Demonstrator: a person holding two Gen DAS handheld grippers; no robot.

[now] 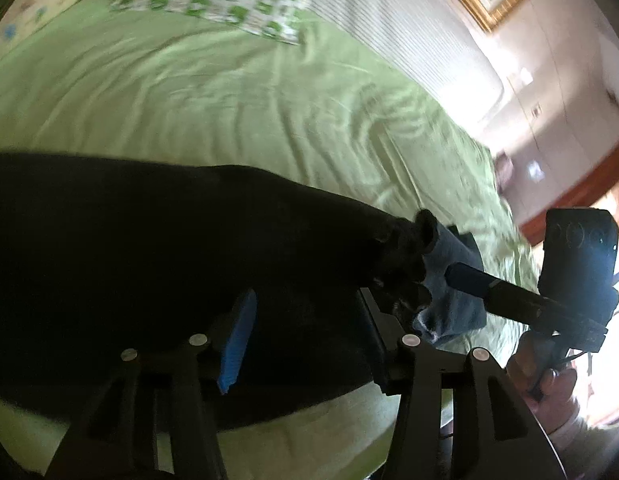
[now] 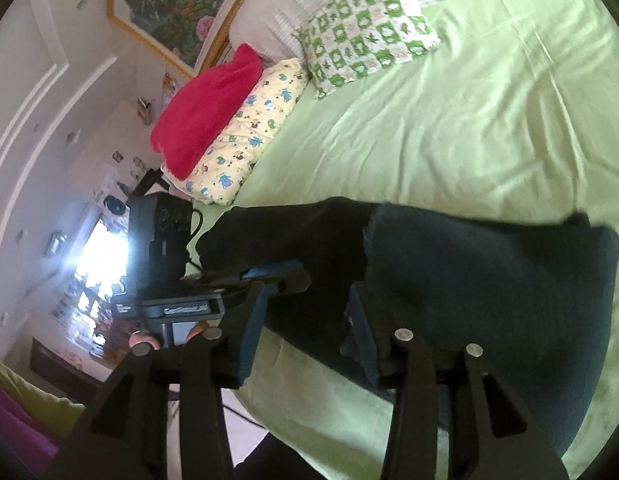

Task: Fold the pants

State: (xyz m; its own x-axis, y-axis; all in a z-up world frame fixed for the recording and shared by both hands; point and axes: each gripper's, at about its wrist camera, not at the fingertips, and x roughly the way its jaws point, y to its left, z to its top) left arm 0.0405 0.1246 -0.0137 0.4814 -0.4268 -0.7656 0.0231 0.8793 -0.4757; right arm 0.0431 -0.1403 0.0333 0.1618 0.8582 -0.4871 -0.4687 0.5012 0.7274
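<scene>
Dark, soft cloth pants (image 1: 157,264) lie along the near edge of the green-sheeted bed (image 1: 229,112). Left claw (image 1: 305,336) stands part-open above them, gripping nothing; right claw (image 2: 305,320) likewise, jaws apart over limp fabric. Best now: pinch a hem cleanly, lift evenly, avoid bunching. A frog-print pillow (image 2: 369,24) sits at the far edge.

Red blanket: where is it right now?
Right wrist view only: the red blanket lies upper left on the yellow cartoon-print pillow at the head of the bed, left of the green checked pillow, below the framed painting.
</scene>
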